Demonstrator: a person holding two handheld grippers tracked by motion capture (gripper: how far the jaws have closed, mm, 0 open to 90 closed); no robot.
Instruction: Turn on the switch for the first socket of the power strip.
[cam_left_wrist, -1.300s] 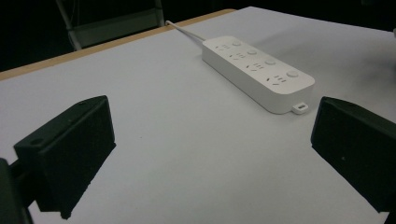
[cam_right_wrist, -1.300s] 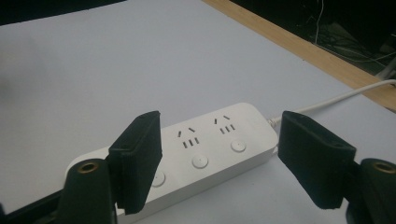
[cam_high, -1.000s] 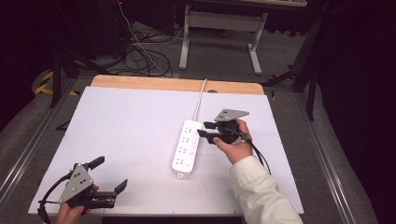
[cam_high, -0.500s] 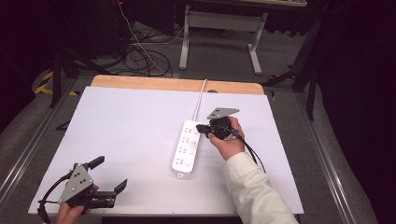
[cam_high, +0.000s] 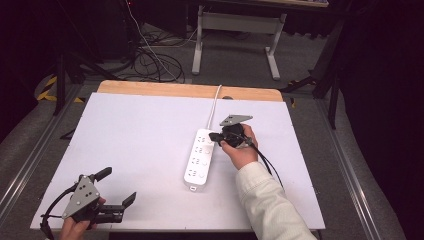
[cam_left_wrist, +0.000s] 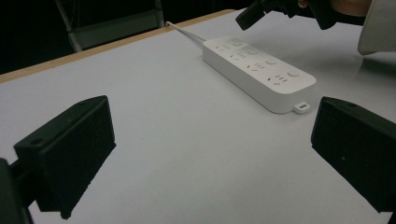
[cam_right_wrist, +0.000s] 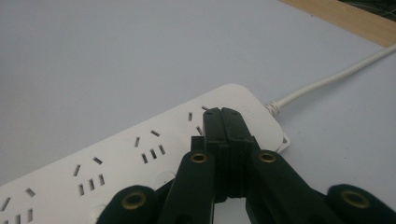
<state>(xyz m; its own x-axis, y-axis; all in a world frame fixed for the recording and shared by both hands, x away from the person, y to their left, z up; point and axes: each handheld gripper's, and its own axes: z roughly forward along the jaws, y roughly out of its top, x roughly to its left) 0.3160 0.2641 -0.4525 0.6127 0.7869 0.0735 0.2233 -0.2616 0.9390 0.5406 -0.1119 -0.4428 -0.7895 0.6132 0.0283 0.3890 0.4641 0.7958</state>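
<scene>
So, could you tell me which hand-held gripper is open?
The left hand-held gripper, at the table's near-left corner, jaws wide apart; the right hand-held gripper is shut.

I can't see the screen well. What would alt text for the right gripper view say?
Closed black tongs hang just over the cable end of a white power strip with rows of sockets. The strip lies on a white table, its white cord running off toward the wooden edge.
</scene>
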